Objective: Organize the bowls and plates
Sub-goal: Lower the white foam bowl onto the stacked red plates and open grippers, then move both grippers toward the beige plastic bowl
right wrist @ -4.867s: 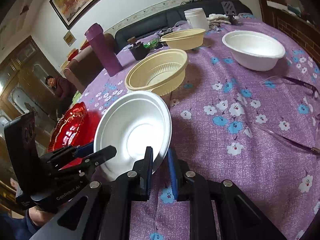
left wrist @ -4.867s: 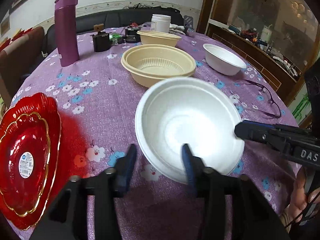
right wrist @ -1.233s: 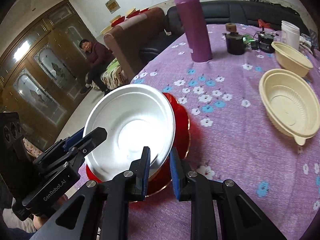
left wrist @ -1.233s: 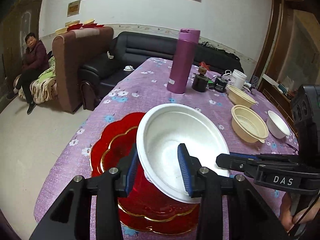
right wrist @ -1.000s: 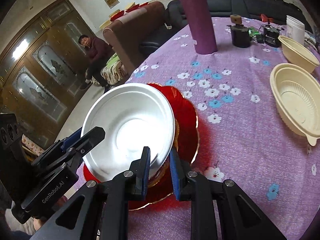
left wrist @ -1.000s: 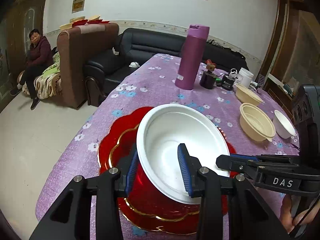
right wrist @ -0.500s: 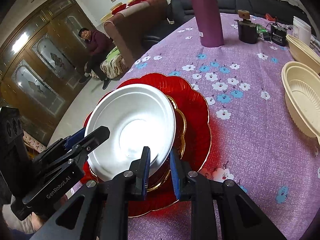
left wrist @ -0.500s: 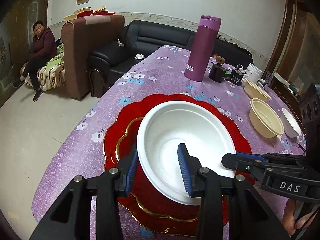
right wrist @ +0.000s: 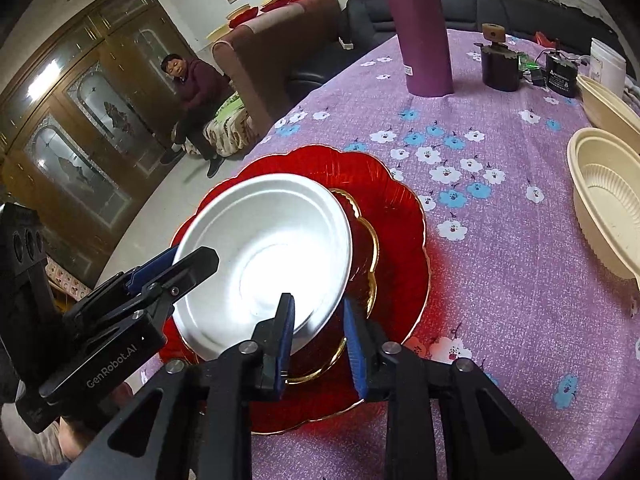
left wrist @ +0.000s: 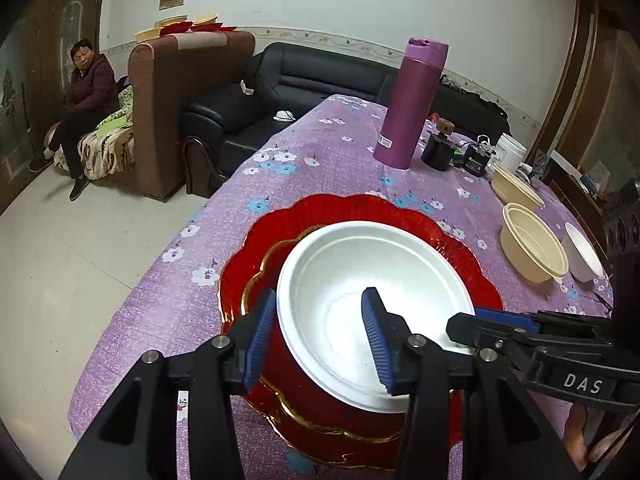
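A white foam bowl point(left wrist: 360, 272) point(right wrist: 260, 240) sits on a stack of two red gold-rimmed plates point(left wrist: 360, 208) point(right wrist: 392, 200) near the table's edge. My left gripper point(left wrist: 320, 296) straddles the bowl's near-left rim, one pad inside and one outside. Its jaws are opening, and a thin gap shows at the outer pad. My right gripper point(right wrist: 318, 300) straddles the opposite rim in the same way. Its jaws are opening too, and the outer pad stands clear of the bowl wall. Each gripper also shows in the other's view: right gripper point(left wrist: 464, 324), left gripper point(right wrist: 200, 256).
A tall purple flask point(left wrist: 408, 104) stands further back on the flowered purple cloth. Two cream bowls point(left wrist: 532, 240) and a small white bowl point(left wrist: 582, 252) lie to the right. Small dark items sit behind the flask. The table edge drops off left; a person point(left wrist: 84, 92) sits on a sofa.
The bowl was carried from mid-table over to the red plates and has come down onto them. Both grippers' jaws have widened slightly around its rim.
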`<state>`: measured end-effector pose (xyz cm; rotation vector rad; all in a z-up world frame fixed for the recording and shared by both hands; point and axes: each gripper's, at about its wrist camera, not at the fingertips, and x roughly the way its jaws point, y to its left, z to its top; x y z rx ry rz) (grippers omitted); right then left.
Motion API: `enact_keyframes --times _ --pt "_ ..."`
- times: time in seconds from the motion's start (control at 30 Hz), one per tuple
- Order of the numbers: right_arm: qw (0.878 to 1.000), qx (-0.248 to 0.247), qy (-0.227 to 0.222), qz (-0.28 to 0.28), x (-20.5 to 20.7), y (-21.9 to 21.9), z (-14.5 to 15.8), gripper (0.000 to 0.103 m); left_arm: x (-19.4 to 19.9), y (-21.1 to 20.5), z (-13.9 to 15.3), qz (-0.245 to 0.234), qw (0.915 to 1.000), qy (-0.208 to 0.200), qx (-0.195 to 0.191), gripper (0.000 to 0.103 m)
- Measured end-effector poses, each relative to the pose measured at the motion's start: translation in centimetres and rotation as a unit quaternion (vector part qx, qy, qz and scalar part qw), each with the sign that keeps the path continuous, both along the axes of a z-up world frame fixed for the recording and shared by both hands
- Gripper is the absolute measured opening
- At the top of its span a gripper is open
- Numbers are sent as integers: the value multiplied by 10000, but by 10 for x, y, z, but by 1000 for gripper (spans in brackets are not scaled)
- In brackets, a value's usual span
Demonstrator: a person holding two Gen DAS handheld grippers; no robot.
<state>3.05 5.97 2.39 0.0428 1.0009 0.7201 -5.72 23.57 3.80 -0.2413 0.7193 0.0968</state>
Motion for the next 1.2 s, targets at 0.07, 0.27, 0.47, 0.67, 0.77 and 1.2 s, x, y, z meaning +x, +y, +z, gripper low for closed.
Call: enact_keyframes --times 0.07,0.27,0.47,0.67,0.77,1.2 --pt "10000 28 -42 -10 -2 -2 3 31 -1 1 2 15 10000 -20 6 44" --pt "9998 145 -106 -67 -5 -12 11 31 -5 1 9 108 9999 -99 65 45" --pt "9988 354 -163 -309 -3 -38 20 31 -11 -9 21 59 9994 -266 221 46" --pt "9937 521 -81 -990 20 -84 22 31 -14 -28 32 -162 9986 -393 329 46" --pt "9891 557 158 -1355 40 -109 15 33 -14 -37 37 -283 9980 -436 347 46" --pt "9487 935 240 -3010 66 -242 13 33 -8 -80 41 -840 9947 -413 427 47"
